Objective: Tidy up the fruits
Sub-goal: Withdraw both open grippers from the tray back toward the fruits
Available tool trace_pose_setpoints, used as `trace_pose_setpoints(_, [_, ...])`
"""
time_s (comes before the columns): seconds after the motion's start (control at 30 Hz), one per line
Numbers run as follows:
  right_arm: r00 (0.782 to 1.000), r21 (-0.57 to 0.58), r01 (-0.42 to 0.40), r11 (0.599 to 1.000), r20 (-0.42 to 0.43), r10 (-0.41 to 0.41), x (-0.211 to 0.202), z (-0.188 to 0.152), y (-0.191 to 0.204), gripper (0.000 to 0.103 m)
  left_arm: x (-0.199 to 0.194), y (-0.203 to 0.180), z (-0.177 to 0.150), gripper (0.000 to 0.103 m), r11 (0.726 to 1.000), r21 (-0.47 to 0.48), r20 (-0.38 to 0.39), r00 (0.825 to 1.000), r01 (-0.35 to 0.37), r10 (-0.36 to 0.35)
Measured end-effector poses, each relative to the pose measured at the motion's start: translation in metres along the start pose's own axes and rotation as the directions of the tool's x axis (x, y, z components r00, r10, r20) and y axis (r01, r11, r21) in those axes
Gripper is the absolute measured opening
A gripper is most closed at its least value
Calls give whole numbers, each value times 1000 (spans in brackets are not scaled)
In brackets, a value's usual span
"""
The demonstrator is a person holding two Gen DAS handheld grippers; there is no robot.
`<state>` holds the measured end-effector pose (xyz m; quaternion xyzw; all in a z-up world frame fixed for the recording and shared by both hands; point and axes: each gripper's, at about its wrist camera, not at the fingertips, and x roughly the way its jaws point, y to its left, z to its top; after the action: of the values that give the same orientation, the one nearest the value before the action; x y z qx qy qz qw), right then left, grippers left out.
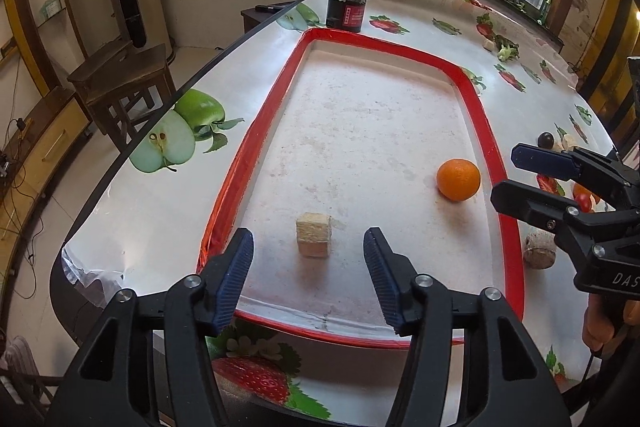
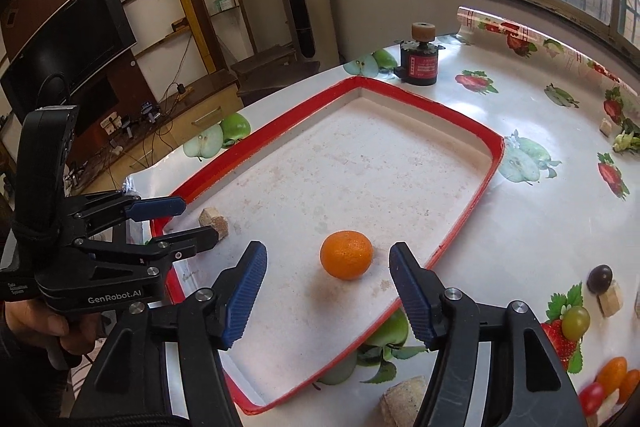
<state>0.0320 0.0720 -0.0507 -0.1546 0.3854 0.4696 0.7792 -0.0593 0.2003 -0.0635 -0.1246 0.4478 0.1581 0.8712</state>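
Note:
A white tray with a red rim [image 1: 472, 95] [image 2: 492, 163] lies on a table covered in a fruit-print cloth. Inside it rest an orange [image 1: 458, 179] [image 2: 346, 255] and a pale wooden cube [image 1: 314, 241] [image 2: 214, 219]. My left gripper [image 1: 308, 239] [image 2: 198, 221] is open, hovering low over the tray's near end with the cube lying loose between its blue pads. My right gripper [image 2: 328, 253] [image 1: 506, 173] is open too. The orange sits between and just beyond its fingertips, untouched.
A black and red cylinder [image 1: 344, 13] [image 2: 420, 67] stands past the tray's far end. To the tray's right lie a dark grape [image 2: 599, 278], a green grape [image 2: 576, 322], small tomatoes [image 2: 612, 371], another wooden cube [image 2: 610, 299] and a brown lump [image 1: 540, 251]. The table edge runs along the left.

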Motion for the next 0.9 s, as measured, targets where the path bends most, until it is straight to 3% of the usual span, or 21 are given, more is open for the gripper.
trace_pose_setpoints(0.9, [993, 133, 72, 988, 82, -84, -73, -37, -48, 67, -24, -40, 4, 56, 997, 60, 28, 998, 48, -50])
